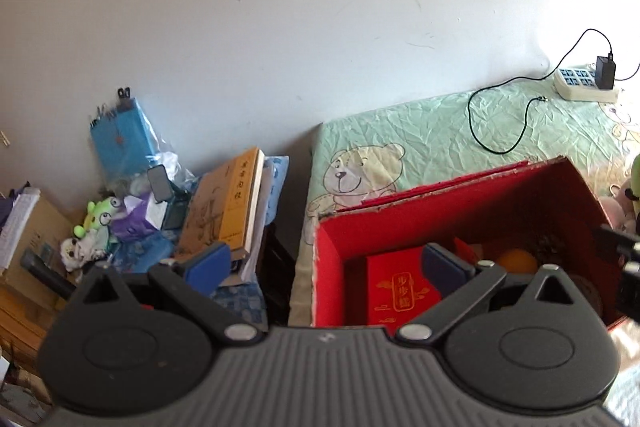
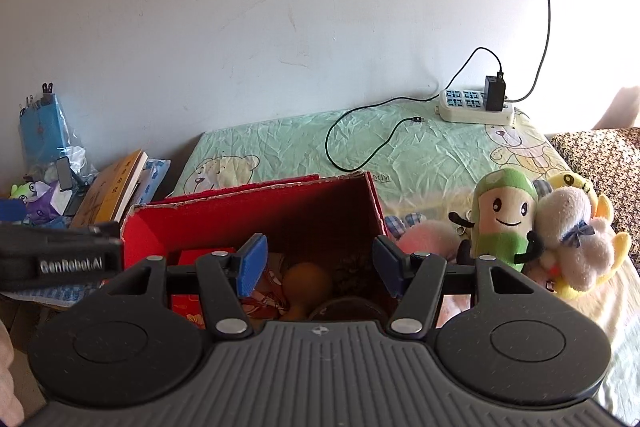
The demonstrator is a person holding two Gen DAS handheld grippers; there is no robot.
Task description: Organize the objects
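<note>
Both your tools are released and hold nothing: the left tool [image 1: 328,265] hangs over the red box's [image 2: 256,215] left rim, the right tool [image 2: 318,267] over its middle. The box sits on the bed [image 2: 400,147], already holding a red packet [image 1: 394,291] and an orange ball [image 2: 306,279]. The plush toys [image 2: 520,231] lie just right of it. Swing the right tool carelessly and you could clip the box wall or topple the pile off the bed edge.

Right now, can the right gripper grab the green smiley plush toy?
Probably yes. The right gripper is open and empty, and the green plush toy stands uncovered just right of the red box, nothing blocking it.
</note>
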